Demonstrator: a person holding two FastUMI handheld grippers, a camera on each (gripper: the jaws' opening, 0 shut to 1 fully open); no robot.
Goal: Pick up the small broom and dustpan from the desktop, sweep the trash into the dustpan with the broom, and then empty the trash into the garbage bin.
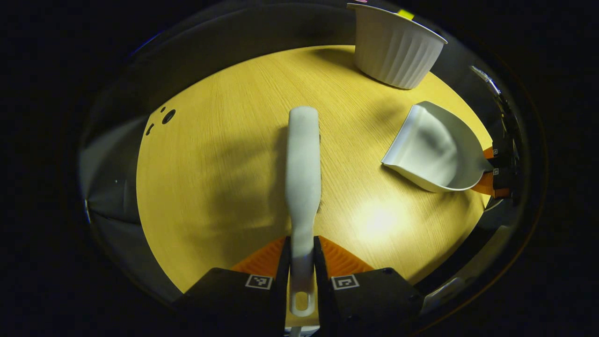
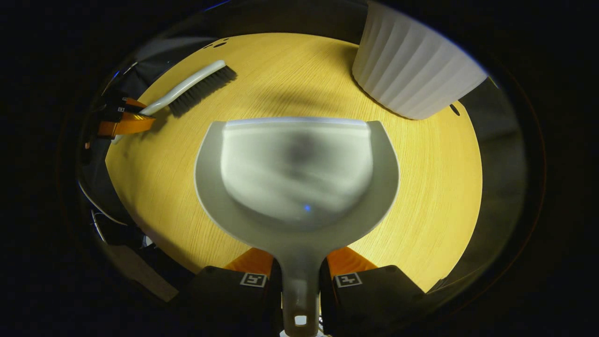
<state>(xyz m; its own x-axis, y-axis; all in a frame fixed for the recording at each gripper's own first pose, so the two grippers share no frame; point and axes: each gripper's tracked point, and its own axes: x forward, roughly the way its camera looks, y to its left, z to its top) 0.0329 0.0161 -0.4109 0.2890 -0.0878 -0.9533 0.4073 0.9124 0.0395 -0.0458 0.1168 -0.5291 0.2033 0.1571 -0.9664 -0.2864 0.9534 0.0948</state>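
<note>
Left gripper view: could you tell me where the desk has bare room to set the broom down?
The widest bare patch lies on the desk, image-left of the broom, up to the holes. A narrower strip runs between broom and dustpan. It is crowded where bin and dustpan stand.

Right gripper [image 2: 300, 276] clamped on the dustpan [image 2: 297, 173] handle above the wooden surface [image 2: 430, 187].

Both fingers pressed the handle from either side, the pan's open mouth facing away over the surface. A ribbed white garbage bin [image 2: 412, 70] stood at the upper right, just beyond the pan's far edge. At the upper left, the small broom [image 2: 196, 86] lay low over the surface, bristles down, its handle held by the left gripper [image 2: 124, 121].
</note>
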